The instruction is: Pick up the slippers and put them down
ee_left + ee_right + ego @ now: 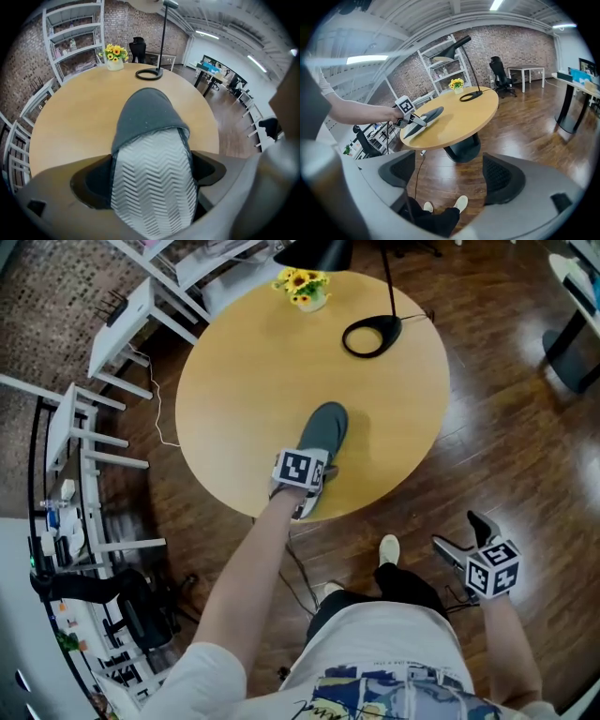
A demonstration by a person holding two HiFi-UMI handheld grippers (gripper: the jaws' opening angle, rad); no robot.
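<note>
— Where is the grey fabric slipper with the pale chevron footbed seen?
— At the near edge of the round wooden counter, toe pointed inward. Its heel end is clamped in the left claw.
— And the right claw?
— It is held apart, with nothing between, over the dark wooden floor, well apart from the counter.

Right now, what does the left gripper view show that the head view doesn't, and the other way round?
Only the left gripper view: the slipper shows its pale zigzag-patterned inside, with the left gripper shut on its open end.
Only the head view: the right gripper, open and empty, held off the table over the wood floor, and the person's feet.
Both: the grey slipper at the near edge of the round table, the yellow flowers and the lamp's ring base.
</note>
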